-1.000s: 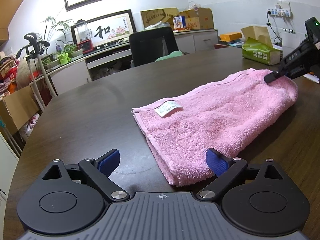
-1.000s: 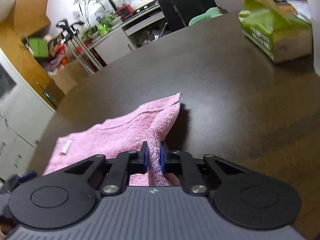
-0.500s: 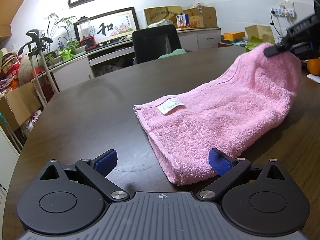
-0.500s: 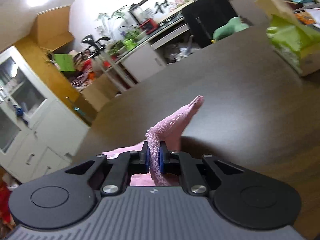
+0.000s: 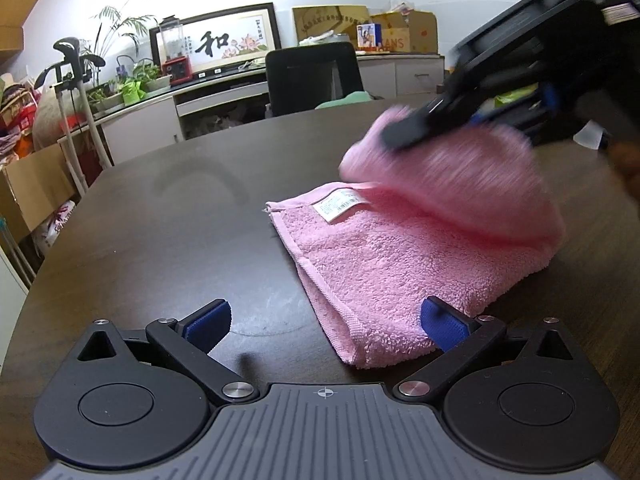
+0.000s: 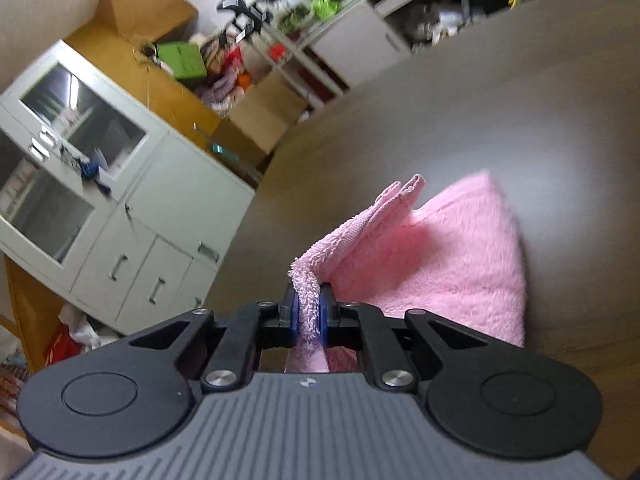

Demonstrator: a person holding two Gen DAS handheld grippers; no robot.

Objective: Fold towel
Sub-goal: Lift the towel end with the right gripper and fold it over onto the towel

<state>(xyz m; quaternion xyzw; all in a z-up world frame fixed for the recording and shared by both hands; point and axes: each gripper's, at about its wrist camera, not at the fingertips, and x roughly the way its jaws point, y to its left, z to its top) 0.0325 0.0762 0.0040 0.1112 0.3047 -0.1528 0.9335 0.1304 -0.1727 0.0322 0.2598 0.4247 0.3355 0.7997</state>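
While I am working on the fold, this is how things are lying around my jaws:

Towel: the pink towel [image 5: 400, 264] is lying on the dark table [image 5: 168, 216], with one end flat and the other end up in the air.

Right gripper: my right gripper [image 6: 308, 316] is pinching the lifted end of the towel tight between its blue pads [image 6: 325, 314], and the jaws are pressed together on the cloth.

Left gripper: my left gripper [image 5: 325, 322] is holding nothing, with its jaws spread wide. The near corner of the towel is sitting just in front of its right pad, and I cannot tell if they are touching.

Long way of the towel: it is running away from my left jaws, out and to the right.

Tag: the white tag [image 5: 339, 205] is sitting on the flat end, ahead of my left jaws and just under the lifted part.

Which hand is nearer: my left one is nearer the flat end, and my right one is already holding the other end.

Next move, I think: I am bringing the lifted end down toward my left jaws, edge to edge.
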